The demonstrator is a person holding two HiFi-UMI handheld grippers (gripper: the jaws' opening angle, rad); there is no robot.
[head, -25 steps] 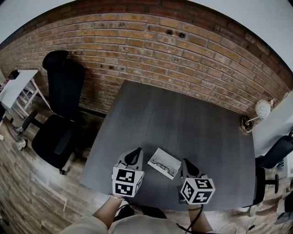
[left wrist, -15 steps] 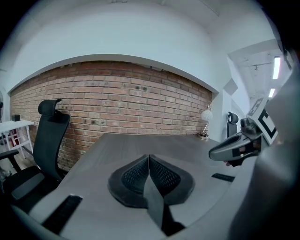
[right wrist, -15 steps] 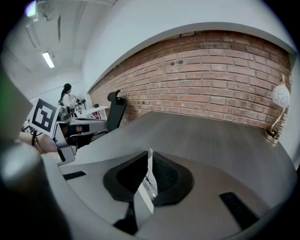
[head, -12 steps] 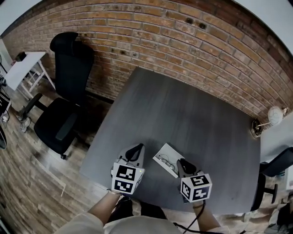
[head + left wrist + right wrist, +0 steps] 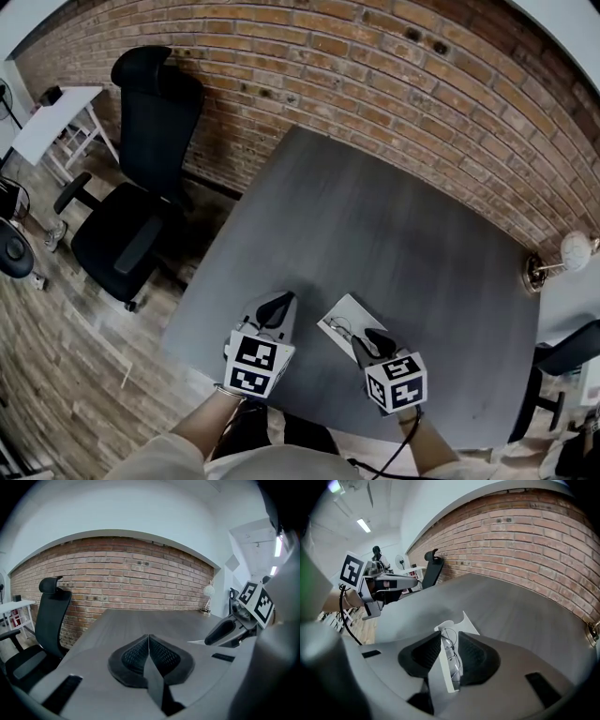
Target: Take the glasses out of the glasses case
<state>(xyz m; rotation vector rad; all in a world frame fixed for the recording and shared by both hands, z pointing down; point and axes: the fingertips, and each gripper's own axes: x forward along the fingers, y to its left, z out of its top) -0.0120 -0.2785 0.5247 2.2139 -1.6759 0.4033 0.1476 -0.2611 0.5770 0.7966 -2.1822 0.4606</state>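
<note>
Nearest to you, a pale sleeve led up to your left hand-held gripper, which hung low over the near edge of the dark grey surface. Its jaws were pressed together with nothing between them, and it pointed across the surface toward the far wall.

To its right, your right hand-held gripper tipped down into the glasses case. Its jaws had just been opening and stood well apart. The near wall of the white case ran up between them, close along the left pad. The thin wire frame and one lens of the glasses also sat in the gap. Whether either pad touched the case or the glasses could not be told, and nothing looked clamped.

The case lay open near the surface's front edge, between the two hand-held grippers and closer to the right one. The glasses were inside it. Its lid flap lay flat on the far side, beyond the right jaws.

Past the case, the surface stretched away toward the brick wall. At the far right corner, just off the surface, stood a small lamp with a round white shade. Off to the left, on the wood-plank floor, a black office chair stood beside the surface. Beyond the chair, a white side table stood against the wall.
</note>
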